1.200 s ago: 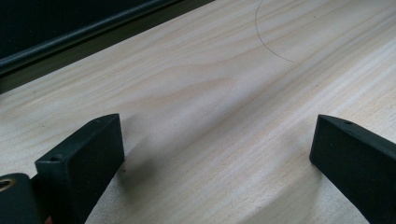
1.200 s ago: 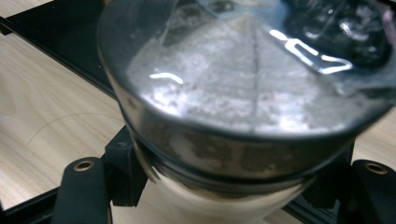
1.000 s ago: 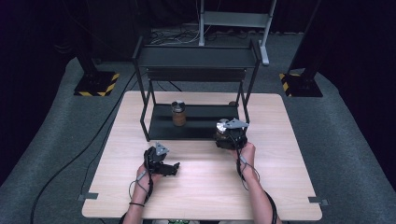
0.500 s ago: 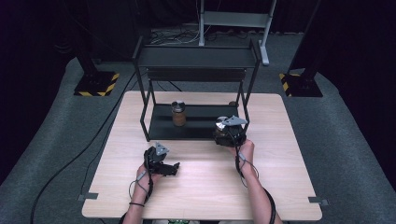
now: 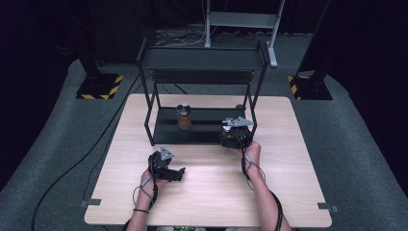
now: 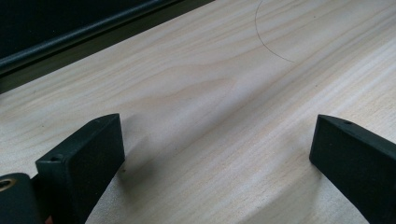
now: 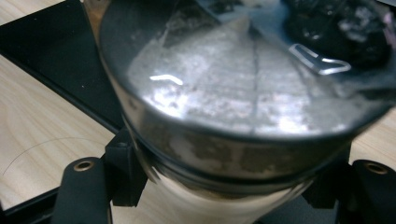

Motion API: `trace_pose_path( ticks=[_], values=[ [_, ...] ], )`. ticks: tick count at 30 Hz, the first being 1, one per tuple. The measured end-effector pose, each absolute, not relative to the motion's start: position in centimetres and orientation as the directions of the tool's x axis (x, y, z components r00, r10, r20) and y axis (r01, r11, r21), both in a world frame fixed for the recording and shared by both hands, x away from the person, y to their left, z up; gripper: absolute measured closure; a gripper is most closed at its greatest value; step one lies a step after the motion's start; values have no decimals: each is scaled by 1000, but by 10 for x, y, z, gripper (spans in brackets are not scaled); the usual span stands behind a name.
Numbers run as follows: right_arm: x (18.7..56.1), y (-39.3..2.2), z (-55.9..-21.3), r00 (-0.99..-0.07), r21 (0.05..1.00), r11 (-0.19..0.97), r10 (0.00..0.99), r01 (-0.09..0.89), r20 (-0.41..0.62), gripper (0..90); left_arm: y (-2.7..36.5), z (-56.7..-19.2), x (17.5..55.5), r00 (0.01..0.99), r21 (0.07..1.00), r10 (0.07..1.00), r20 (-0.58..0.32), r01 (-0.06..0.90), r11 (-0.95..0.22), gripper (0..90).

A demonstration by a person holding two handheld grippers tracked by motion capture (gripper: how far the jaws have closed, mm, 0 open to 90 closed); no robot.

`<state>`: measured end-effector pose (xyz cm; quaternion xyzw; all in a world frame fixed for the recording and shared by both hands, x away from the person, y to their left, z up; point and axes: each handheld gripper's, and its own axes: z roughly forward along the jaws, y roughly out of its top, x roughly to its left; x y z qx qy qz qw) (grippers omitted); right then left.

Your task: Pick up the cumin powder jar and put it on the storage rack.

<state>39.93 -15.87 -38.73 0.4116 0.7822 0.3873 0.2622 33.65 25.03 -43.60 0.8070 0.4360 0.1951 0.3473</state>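
My right gripper (image 5: 235, 134) is shut on a jar with a shiny metal lid (image 7: 243, 93). It holds the jar at the right front corner of the black rack's lower shelf (image 5: 207, 126). The right gripper view has the black jaws pressed against the jar's sides just under the lid, at my right gripper (image 7: 224, 191). A second jar (image 5: 184, 117) with brown contents stands upright on the lower shelf, left of centre. My left gripper (image 5: 177, 173) rests on the wooden table (image 5: 288, 192), open. My left gripper (image 6: 217, 149) has only bare wood between its jaws.
The black two-level rack (image 5: 202, 58) stands at the back middle of the table, its posts flanking the lower shelf. A thin pencilled arc (image 6: 271, 42) is drawn on the wood. Cables trail from both hands, and stands and striped bases sit on the floor beyond.
My right gripper with the jar has edged slightly left, toward the shelf. The left gripper has stayed where it was.
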Motion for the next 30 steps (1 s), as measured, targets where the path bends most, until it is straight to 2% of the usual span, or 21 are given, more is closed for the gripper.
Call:
trace_pose_path(
  ticks=[30],
  values=[
    [421,-154,-394,-494,816,329,867,475,-62,301,250,-436,337,545,730,838,12,568,-379,28]
  ],
)
